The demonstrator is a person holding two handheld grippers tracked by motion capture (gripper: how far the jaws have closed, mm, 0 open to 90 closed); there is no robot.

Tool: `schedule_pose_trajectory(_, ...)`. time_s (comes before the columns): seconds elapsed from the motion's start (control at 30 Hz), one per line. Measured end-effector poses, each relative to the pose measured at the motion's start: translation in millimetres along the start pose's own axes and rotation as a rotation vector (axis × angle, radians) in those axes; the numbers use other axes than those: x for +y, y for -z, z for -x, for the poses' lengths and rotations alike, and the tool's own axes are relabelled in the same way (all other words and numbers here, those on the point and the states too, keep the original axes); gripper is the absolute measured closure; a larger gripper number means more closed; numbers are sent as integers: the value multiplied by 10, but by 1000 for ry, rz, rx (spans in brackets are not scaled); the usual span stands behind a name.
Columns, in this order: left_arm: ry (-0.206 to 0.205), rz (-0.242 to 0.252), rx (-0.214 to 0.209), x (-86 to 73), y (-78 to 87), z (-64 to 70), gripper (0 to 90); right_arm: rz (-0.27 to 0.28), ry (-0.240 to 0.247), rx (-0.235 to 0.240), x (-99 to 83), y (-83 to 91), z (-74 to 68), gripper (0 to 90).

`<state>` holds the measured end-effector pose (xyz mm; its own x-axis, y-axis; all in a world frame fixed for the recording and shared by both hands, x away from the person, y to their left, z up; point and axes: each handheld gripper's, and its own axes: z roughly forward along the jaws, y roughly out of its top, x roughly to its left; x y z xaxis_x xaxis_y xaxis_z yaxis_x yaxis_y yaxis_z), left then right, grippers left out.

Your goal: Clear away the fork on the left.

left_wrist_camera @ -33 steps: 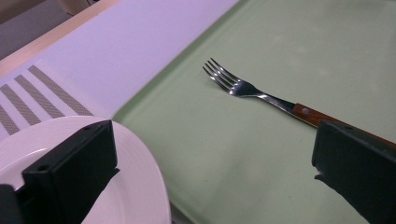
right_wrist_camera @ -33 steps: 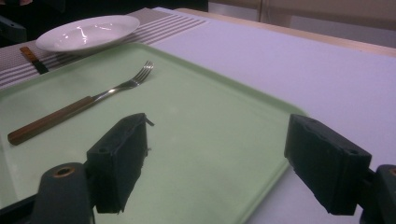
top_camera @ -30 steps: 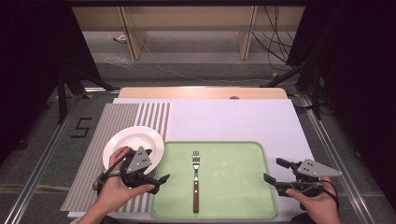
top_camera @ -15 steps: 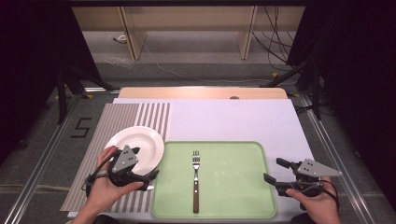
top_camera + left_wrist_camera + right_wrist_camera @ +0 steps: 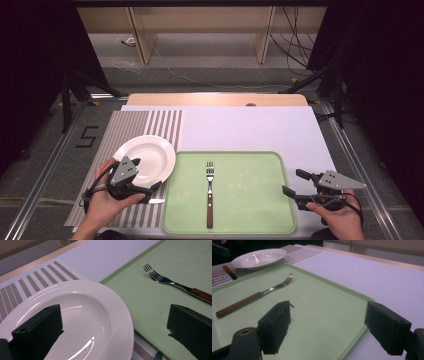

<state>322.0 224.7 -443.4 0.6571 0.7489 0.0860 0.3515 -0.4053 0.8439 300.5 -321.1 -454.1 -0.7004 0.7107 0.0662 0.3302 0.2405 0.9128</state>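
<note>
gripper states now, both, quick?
Left gripper: open, empty, jaws astride the white plate rim.
Right gripper: open, empty, at the green tray edge.

One plate (image 5: 146, 157), one fork (image 5: 209, 195), one tray (image 5: 260, 210).

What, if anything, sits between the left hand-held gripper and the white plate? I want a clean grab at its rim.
Nothing visible does. The left hand-held gripper is open, its jaws straddling the near rim of the white plate. The fork lies apart on the green tray.
</note>
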Motion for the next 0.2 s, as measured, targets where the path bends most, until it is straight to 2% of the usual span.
schedule_pose_trajectory(0.2, -3, -1, -20, 19, -25, 49, 7, 1, -2, -1, -3, 2, 8, 216)
